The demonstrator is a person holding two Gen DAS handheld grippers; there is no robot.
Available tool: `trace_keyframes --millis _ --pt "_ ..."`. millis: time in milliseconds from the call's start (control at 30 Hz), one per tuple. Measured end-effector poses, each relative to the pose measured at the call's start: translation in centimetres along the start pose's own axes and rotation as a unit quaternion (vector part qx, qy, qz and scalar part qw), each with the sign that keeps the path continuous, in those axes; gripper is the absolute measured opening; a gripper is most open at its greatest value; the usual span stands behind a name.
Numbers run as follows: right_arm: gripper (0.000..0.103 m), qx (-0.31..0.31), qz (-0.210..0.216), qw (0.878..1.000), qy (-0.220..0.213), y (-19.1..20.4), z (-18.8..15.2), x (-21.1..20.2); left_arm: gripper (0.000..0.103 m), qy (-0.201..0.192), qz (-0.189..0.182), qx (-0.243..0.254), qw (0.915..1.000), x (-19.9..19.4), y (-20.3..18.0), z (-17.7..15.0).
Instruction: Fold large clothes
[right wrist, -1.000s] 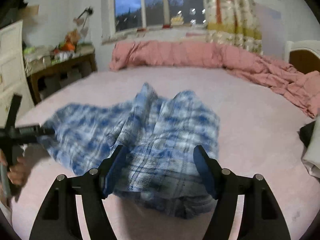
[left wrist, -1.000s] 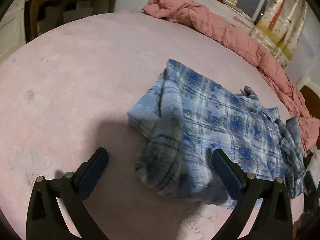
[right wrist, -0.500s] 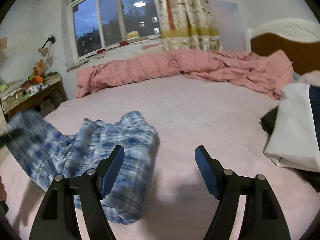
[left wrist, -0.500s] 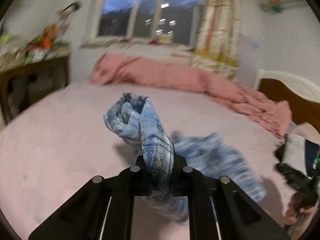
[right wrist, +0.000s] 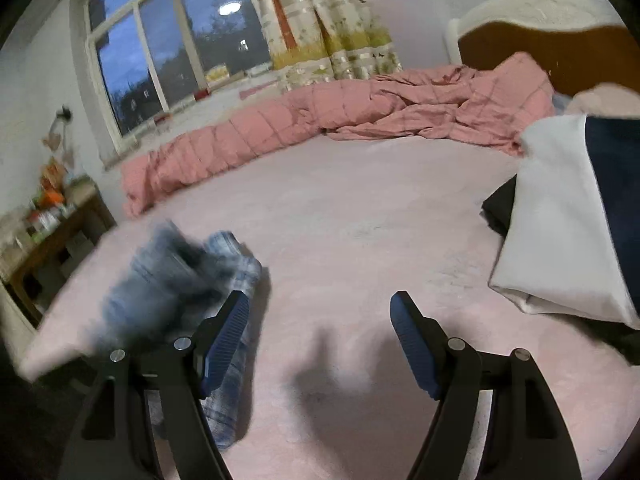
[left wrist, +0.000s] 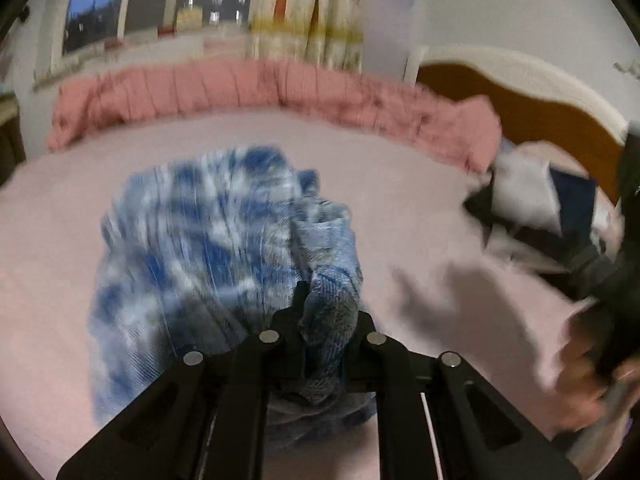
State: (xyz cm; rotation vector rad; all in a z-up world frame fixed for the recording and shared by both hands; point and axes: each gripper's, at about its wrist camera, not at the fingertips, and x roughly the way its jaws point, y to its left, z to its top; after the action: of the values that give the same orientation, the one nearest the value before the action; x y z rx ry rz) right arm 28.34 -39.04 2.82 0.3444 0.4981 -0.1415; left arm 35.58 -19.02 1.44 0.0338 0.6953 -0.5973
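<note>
A blue and white plaid shirt [left wrist: 208, 240] hangs bunched over the pink bed sheet [left wrist: 400, 208], smeared by motion. My left gripper [left wrist: 326, 314] pinches a twisted fold of it between its jaws, which are opening slightly, the cloth still pressed between the pads. In the right wrist view the shirt [right wrist: 236, 256] is a blurred bundle at the left, partly behind my left finger. My right gripper [right wrist: 320, 304] stands open over bare sheet, nothing between its fingers. A hand [left wrist: 588, 376] holding that gripper shows blurred at the right edge of the left wrist view.
A pink duvet [right wrist: 320, 120] is heaped along the far side of the bed under the window. A pile of white, navy and black clothes [right wrist: 560, 208] lies at the right by the wooden headboard [right wrist: 540, 52]. A cluttered wooden desk [right wrist: 52, 240] stands at the left.
My left gripper closed on the shirt, lifted it off the bed and swung it to the right. The right gripper, open throughout, drew away from the shirt toward the pile of clothes.
</note>
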Motion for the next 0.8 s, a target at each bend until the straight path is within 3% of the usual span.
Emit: trace_keyframes --millis 67,133,200,267,367,467,533,667,733,800 --pt "0.075 0.009 0.033 0.999 -0.004 -0.4 0.3 -0.4 0.023 0.007 -0.040 -0.005 0.9992 0.4 0.4 -0.5" --pt "0.075 0.004 0.050 0.999 -0.011 -0.3 0.4 -0.7 0.056 0.001 -0.096 -0.011 0.9953 -0.9 0.4 -0.4" --pt "0.076 -0.018 0.041 0.999 -0.017 0.6 0.2 -0.9 0.070 -0.017 -0.130 -0.018 0.9911 -3.2 0.7 -0.8" --pt "0.076 -0.036 0.037 0.999 -0.017 1.5 -0.1 -0.8 0.078 -0.037 -0.137 -0.008 0.9898 -5.5 0.8 -1.3" --pt "0.076 -0.045 0.047 0.998 -0.012 2.5 -0.5 -0.6 0.081 -0.078 -0.094 0.002 0.9925 -8.7 1.5 -1.7" --pt "0.076 -0.057 0.069 0.996 0.001 4.0 -0.8 -0.1 0.095 -0.139 0.025 -0.008 0.9900 -10.0 4.0 -1.5" --pt "0.076 -0.056 0.093 0.994 0.011 5.4 -1.2 0.6 0.095 -0.135 0.080 -0.055 0.9860 -9.4 7.3 -0.5" --pt "0.077 -0.059 0.161 0.984 0.055 8.2 -2.8 2.5 0.094 -0.113 0.080 -0.156 0.9780 -8.2 13.1 -1.0" --pt "0.076 -0.099 0.145 0.982 0.070 9.8 -3.9 3.5 0.094 -0.103 0.069 -0.185 0.9748 -7.5 15.1 -2.4" --pt "0.066 -0.139 0.132 0.980 0.058 11.0 -5.0 3.6 0.094 -0.081 0.060 -0.206 0.9733 -6.7 16.0 -3.5"
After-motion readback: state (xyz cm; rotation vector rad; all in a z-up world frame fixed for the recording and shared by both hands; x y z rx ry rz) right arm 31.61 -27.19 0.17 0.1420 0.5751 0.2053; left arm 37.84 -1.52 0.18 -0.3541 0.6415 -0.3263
